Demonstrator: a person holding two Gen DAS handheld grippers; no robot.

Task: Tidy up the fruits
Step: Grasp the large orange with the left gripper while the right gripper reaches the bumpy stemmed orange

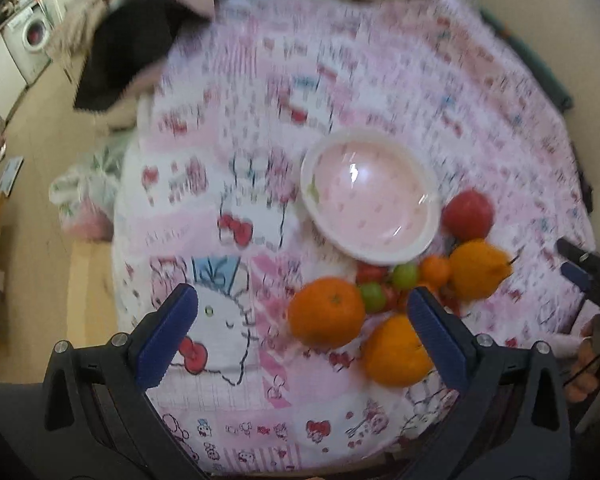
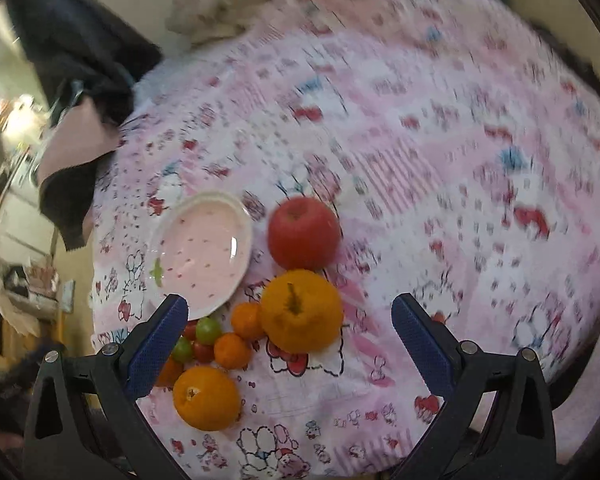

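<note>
A pink bowl with a white rim (image 1: 370,196) (image 2: 204,256) stands empty on a pink cartoon-print cloth. Beside it lie a red apple (image 1: 468,215) (image 2: 303,233), a stemmed orange citrus (image 1: 478,269) (image 2: 301,311), large oranges (image 1: 326,312) (image 1: 396,352) (image 2: 206,398), small mandarins (image 2: 233,350), green grapes (image 1: 405,275) (image 2: 208,330) and small red fruits (image 1: 370,271). My left gripper (image 1: 302,332) is open above the cloth, its right finger over the oranges. My right gripper (image 2: 290,344) is open above the fruit pile and also shows at the left wrist view's right edge (image 1: 580,270).
The cloth covers a round table (image 2: 460,160). A dark and pink garment (image 1: 132,40) (image 2: 76,132) hangs at the table's far left. A plastic bag (image 1: 88,196) lies on the floor to the left. A washing machine (image 1: 34,34) stands far left.
</note>
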